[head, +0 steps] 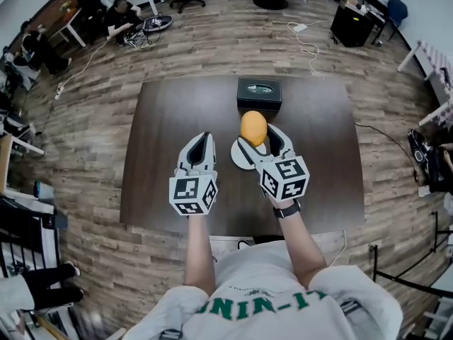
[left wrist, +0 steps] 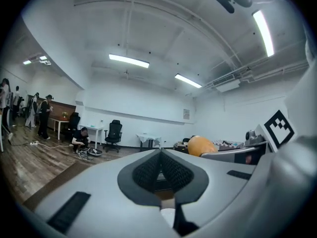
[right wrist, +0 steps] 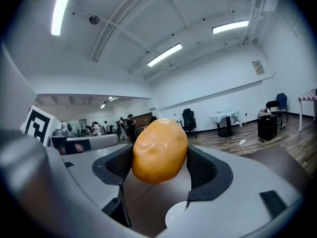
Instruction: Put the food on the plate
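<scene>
An orange-yellow potato-like food item (head: 253, 127) (right wrist: 158, 150) is clamped between the pads of my right gripper (head: 258, 136) (right wrist: 159, 166), which is shut on it above the dark table. Just below it lies a small white plate (head: 242, 156) (right wrist: 177, 216), partly hidden by the gripper. My left gripper (head: 201, 146) (left wrist: 160, 168) hovers to the left of the plate with its jaws shut and nothing between them. In the left gripper view the food (left wrist: 200, 146) shows at the right.
A black box (head: 259, 94) stands on the dark brown table (head: 170, 140) just behind the food. Beyond the table there are wood flooring, cables, office chairs and seated people at the far left.
</scene>
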